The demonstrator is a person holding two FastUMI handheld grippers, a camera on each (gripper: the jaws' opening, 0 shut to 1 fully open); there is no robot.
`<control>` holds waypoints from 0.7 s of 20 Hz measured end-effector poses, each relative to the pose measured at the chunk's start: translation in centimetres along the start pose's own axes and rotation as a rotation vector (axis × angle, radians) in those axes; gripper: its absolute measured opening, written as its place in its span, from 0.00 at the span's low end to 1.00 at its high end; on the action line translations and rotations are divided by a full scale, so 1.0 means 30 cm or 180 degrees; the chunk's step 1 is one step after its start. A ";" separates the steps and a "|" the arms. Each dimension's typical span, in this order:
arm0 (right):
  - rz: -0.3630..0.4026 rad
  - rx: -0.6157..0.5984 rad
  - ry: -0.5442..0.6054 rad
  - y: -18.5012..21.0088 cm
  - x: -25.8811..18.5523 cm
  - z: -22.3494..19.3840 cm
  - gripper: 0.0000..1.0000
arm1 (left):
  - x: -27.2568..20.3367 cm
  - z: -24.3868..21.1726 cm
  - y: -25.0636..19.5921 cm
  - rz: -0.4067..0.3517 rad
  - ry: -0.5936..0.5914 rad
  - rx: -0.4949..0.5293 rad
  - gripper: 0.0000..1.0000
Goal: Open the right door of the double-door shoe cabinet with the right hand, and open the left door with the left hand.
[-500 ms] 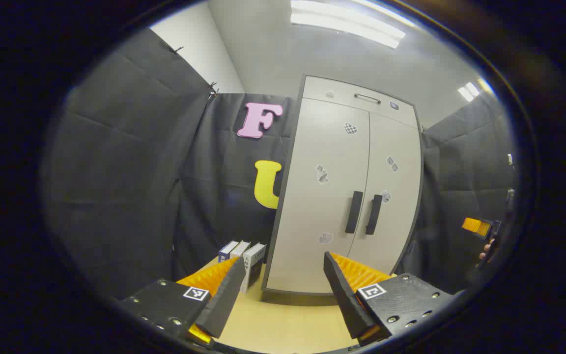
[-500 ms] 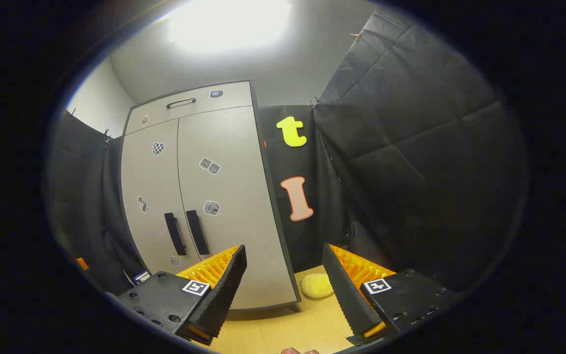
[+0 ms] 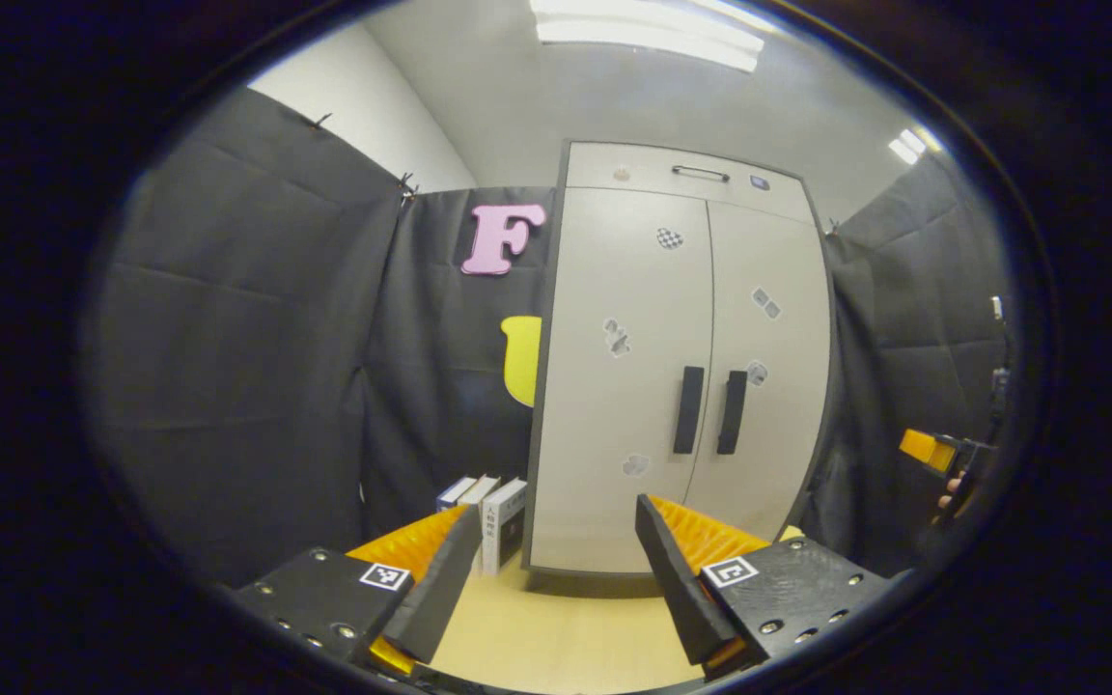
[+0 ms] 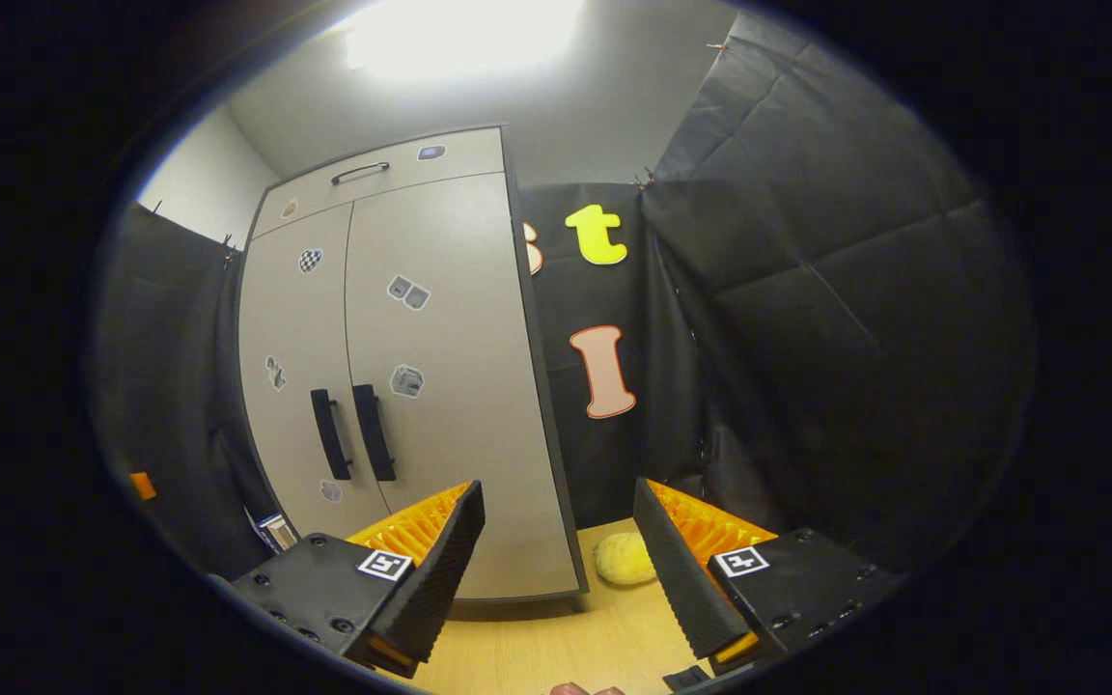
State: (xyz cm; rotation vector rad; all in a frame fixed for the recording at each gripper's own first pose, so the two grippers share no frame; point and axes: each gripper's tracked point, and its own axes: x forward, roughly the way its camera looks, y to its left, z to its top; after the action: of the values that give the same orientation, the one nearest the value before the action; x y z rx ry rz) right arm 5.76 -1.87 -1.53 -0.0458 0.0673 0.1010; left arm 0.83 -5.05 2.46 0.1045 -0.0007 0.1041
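The tall pale-grey double-door shoe cabinet with dark edging [image 3: 677, 357] stands upright on the light wooden floor [image 3: 556, 637] against the black cloth wall, ahead of both grippers and well apart from them. Both doors are closed, with their inner edges meeting at a vertical seam.

In the left gripper view, the left door [image 3: 614, 386] and the right door [image 3: 768, 367] each carry a vertical black bar handle near the seam: the left handle [image 3: 689, 410] and the right handle [image 3: 732, 412] stand just beside each other. Small stickers are scattered over both door faces. Above the doors runs a shallow top drawer with a slim horizontal metal handle [image 3: 700, 174].

The left gripper [image 3: 556, 565] is held low in front of the cabinet with its fingers spread apart and nothing between them. To the left of the cabinet base, a short row of upright books [image 3: 488, 512] stands on the floor.

In the right gripper view, the right gripper [image 4: 556, 560] likewise has its fingers spread apart, gripping nothing. The cabinet lies to the left of the fingers. A round yellow sponge-like object [image 4: 622, 560] rests on the floor near the right corner of the cabinet base.

At the far right edge of the left gripper view, the right gripper appears again, with a hand [image 3: 952, 494] on it.
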 end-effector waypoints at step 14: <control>0.0718 0.0154 0.0511 0.002 0.150 -0.168 0.98 | -0.005 -0.169 -0.233 0.0511 0.0325 -0.0222 0.94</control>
State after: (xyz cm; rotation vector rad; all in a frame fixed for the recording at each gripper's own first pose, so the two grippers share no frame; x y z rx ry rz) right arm 9.89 -1.62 -6.88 0.0022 0.2353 0.3211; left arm 1.39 -11.46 -3.32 0.0293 0.0893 0.2694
